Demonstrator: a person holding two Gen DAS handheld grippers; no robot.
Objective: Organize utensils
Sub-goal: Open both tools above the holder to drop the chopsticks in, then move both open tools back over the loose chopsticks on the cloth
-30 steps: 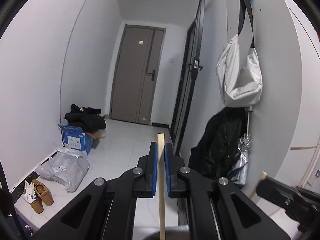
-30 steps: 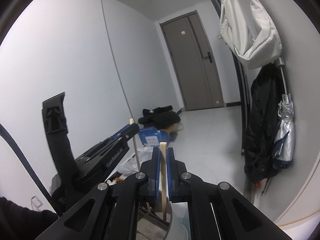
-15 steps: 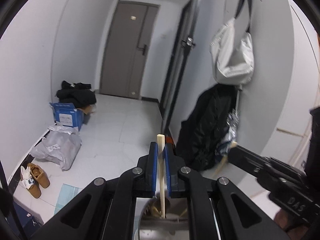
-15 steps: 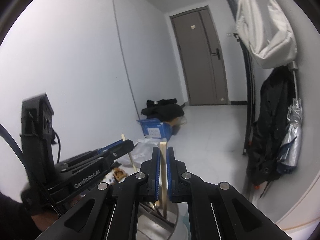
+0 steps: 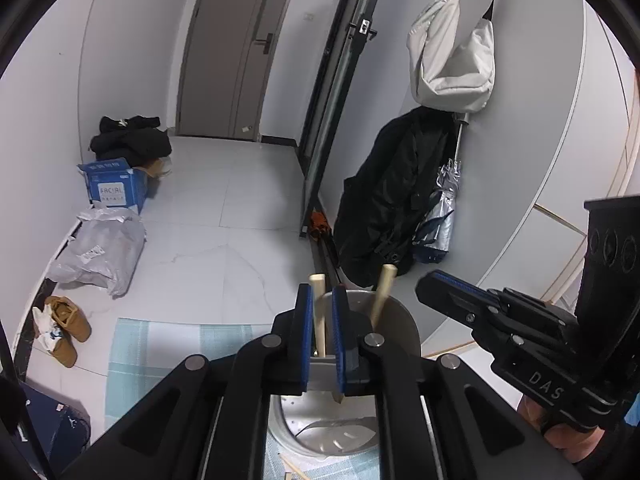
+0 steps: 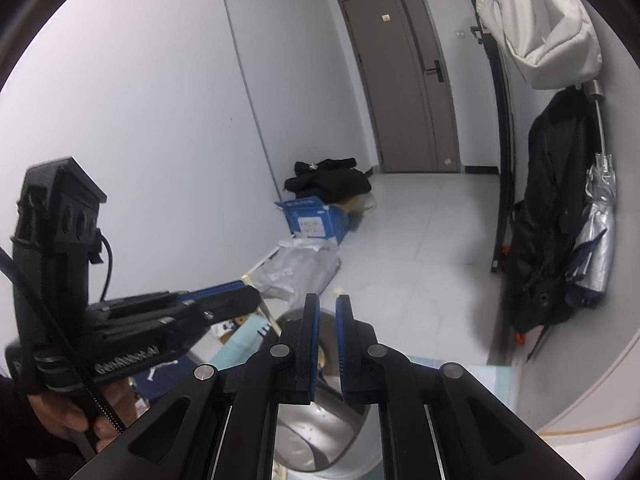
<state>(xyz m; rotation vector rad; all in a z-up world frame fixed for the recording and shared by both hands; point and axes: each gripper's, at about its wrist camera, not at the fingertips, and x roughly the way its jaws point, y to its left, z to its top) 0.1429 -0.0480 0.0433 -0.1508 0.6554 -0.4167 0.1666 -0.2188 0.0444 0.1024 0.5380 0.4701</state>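
My left gripper (image 5: pixel 321 300) is shut on a pale wooden chopstick (image 5: pixel 318 312) whose lower end reaches into a steel utensil holder (image 5: pixel 404 322). A second chopstick (image 5: pixel 382 294) leans inside the holder, free of any gripper. My right gripper (image 6: pixel 323 312) is open and empty above the holder (image 6: pixel 320 428); the tip of the dropped chopstick (image 6: pixel 338 290) shows just past its fingers. The right gripper also shows in the left wrist view (image 5: pixel 448 286), and the left gripper in the right wrist view (image 6: pixel 224 300) with its chopstick (image 6: pixel 268 316).
A light blue checked cloth (image 5: pixel 168 344) lies under the holder, with a loose chopstick (image 5: pixel 294 468) on it. Beyond the table edge are a blue box (image 5: pixel 114 188), a grey bag (image 5: pixel 100 248), shoes (image 5: pixel 64 328), hanging coat and umbrella (image 5: pixel 400 200).
Both grippers tilted down over the holder. My right gripper opened and let its chopstick drop into the holder. The left chopstick has gone lower into the holder.
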